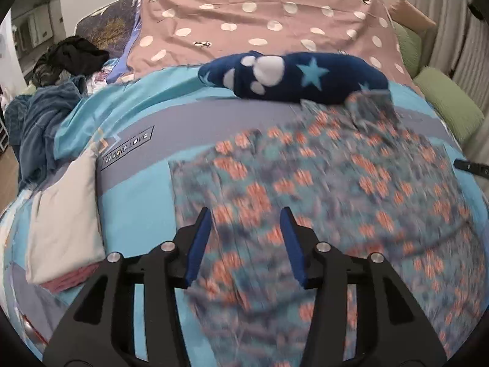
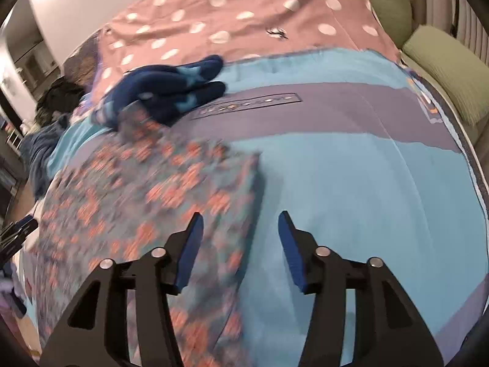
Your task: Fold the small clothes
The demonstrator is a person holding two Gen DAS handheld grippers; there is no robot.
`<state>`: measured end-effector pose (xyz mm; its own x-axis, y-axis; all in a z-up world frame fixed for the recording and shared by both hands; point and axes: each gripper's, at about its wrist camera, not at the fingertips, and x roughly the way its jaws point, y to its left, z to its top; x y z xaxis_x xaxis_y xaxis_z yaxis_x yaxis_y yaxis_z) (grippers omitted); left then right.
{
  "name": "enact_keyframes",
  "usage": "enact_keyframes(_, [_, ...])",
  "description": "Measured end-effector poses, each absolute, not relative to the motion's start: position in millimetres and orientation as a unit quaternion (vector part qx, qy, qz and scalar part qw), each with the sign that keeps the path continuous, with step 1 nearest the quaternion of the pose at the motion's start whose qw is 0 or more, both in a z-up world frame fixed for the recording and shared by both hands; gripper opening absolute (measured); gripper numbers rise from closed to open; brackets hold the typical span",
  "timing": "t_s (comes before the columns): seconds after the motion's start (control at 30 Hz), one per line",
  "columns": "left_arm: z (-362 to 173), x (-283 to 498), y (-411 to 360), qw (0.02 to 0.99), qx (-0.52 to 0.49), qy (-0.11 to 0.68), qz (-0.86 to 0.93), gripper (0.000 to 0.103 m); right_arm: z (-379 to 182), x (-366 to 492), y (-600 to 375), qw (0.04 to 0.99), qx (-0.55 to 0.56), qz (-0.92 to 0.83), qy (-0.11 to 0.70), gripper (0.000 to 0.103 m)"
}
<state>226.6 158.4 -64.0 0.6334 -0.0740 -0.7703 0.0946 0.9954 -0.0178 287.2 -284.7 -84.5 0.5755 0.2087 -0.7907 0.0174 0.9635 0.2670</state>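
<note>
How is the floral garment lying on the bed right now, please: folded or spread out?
Spread out: the floral garment lies flat across the blue bedcover. Blur hides whether any layer is doubled.

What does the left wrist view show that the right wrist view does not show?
Only the left view shows a white folded cloth with a pink one under it, and readable "Magic LOVE" lettering. Only the right view shows the bare blue cover right of the flowered garment. Both show that garment, the dark blue starred garment, the pink dotted sheet and green cushions.
</note>
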Motion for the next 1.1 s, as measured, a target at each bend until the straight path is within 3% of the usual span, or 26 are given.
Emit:
enact_keyframes(0.1, [-94.3, 252.2, 163.9, 0.886, 0.026, 0.463, -0.013, 0.056, -104.6, 306.3, -288.4, 0.862, 0.164, 0.072, 0.474, 0.059])
enact_keyframes(0.13, [-110.0, 256.9, 164.9, 0.877, 0.031, 0.48, -0.007, 0.057, -106.1, 306.7, -285.2, 0.867, 0.147, 0.068, 0.471, 0.047])
enact_keyframes(0.17, [-115.1, 252.7, 166.8, 0.891, 0.023, 0.454, -0.009, 0.059, -106.3, 306.2, -279.4, 0.876, 0.107, 0.052, 0.468, 0.007])
enact_keyframes(0.2, [-115.3, 249.6, 166.7, 0.894, 0.026, 0.447, -0.011, 0.059, -107.6, 305.2, -276.7, 0.879, 0.08, 0.04, 0.468, 0.004])
enact_keyframes(0.33, [-113.3, 244.7, 167.5, 0.894, 0.04, 0.446, -0.024, 0.059, -105.3, 300.1, -275.4, 0.883, 0.036, 0.014, 0.467, 0.004])
enact_keyframes(0.4, [-112.7, 241.3, 169.6, 0.895, 0.034, 0.444, -0.026, 0.059, -103.1, 298.4, -281.3, 0.884, 0.046, 0.01, 0.466, 0.019])
enact_keyframes(0.47, [-110.0, 235.3, 170.9, 0.898, 0.028, 0.437, -0.023, 0.058, -99.6, 289.7, -291.5, 0.885, 0.069, 0.006, 0.46, 0.026])
enact_keyframes(0.57, [-98.8, 205.7, 173.2, 0.905, 0.013, 0.422, -0.04, 0.057, -91.9, 254.3, -299.2, 0.889, 0.082, 0.027, 0.45, 0.026])
enact_keyframes(0.7, [-91.2, 150.3, 184.8, 0.913, -0.011, 0.401, -0.07, 0.068, -91.9, 178.3, -299.2, 0.891, 0.064, 0.069, 0.443, 0.028])
enact_keyframes(1.1, [-112.5, 25.6, 204.4, 0.892, -0.066, 0.434, -0.106, 0.07, -100.4, 59.3, -299.4, 0.886, 0.134, 0.07, 0.439, 0.035])
